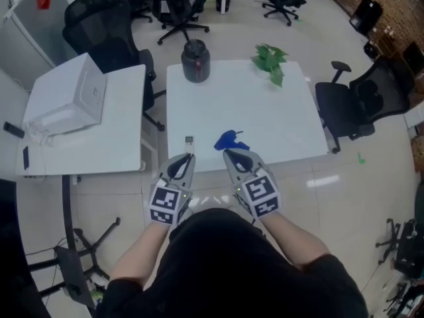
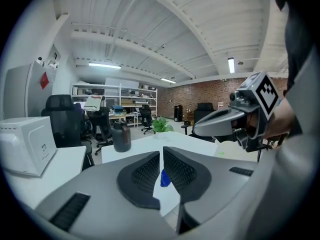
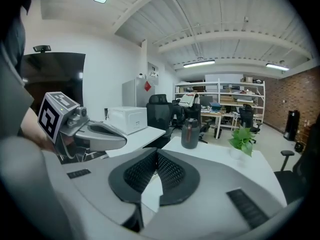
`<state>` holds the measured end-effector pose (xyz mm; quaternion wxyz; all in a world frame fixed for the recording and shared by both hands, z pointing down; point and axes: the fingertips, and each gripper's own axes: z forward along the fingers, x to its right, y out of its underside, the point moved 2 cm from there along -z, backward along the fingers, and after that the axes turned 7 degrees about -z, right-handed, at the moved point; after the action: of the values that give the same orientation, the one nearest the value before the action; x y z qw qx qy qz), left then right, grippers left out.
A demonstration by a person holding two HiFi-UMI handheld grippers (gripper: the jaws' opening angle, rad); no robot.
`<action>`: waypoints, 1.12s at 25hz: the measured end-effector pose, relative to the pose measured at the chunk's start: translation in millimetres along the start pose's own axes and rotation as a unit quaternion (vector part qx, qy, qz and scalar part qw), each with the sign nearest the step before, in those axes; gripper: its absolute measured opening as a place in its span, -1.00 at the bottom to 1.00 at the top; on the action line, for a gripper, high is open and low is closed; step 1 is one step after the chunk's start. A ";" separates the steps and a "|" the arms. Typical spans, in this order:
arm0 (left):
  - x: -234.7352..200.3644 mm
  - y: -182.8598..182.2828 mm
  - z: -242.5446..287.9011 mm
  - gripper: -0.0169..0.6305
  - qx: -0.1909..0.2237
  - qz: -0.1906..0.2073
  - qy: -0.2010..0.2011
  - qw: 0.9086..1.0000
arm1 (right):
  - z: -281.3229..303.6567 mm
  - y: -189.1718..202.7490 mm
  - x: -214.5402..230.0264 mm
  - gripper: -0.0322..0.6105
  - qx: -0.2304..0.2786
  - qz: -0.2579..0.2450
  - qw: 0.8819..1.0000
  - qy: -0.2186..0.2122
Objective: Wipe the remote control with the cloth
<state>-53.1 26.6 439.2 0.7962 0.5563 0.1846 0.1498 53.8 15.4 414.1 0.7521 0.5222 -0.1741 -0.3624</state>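
A small grey remote control (image 1: 189, 142) lies near the front edge of the white table (image 1: 265, 111). A crumpled blue cloth (image 1: 230, 140) sits just to its right. Both grippers hover side by side in front of that edge, above the floor. My left gripper (image 1: 190, 156) points at the remote, its jaws drawn together with nothing between them. In the left gripper view, the left gripper (image 2: 161, 151) shows a thin slit through which the blue cloth (image 2: 165, 178) appears. My right gripper (image 1: 227, 152) is shut and empty just short of the cloth, and in the right gripper view the right gripper (image 3: 156, 151) has its pads touching.
A dark jar (image 1: 195, 61) and a green plant (image 1: 270, 61) stand at the table's far side. A second white table on the left carries a white box-shaped appliance (image 1: 69, 98). A black office chair (image 1: 358, 105) stands to the right, and others behind.
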 end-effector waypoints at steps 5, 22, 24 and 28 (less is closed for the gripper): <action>22.7 -2.8 -2.2 -0.94 0.004 0.006 -0.024 1.000 | -12.3 10.9 -0.8 -0.87 -0.002 -0.016 0.999 -0.045; 25.6 -8.9 -28.3 -0.95 0.003 0.035 0.030 0.999 | -11.3 -0.8 -38.5 -0.88 0.006 0.006 1.000 -0.008; 25.8 -8.1 -29.3 -0.95 0.004 0.035 0.032 0.999 | -11.9 -0.6 -39.9 -0.88 0.005 0.005 1.000 -0.006; 26.6 -7.2 -31.8 -0.95 0.005 0.031 0.034 0.999 | -12.5 -1.2 -43.8 -0.88 0.004 0.004 1.000 -0.005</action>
<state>-43.9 62.3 419.1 0.7818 0.5602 0.1946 0.1926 31.7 55.2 413.2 0.7503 0.5229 -0.1817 -0.3613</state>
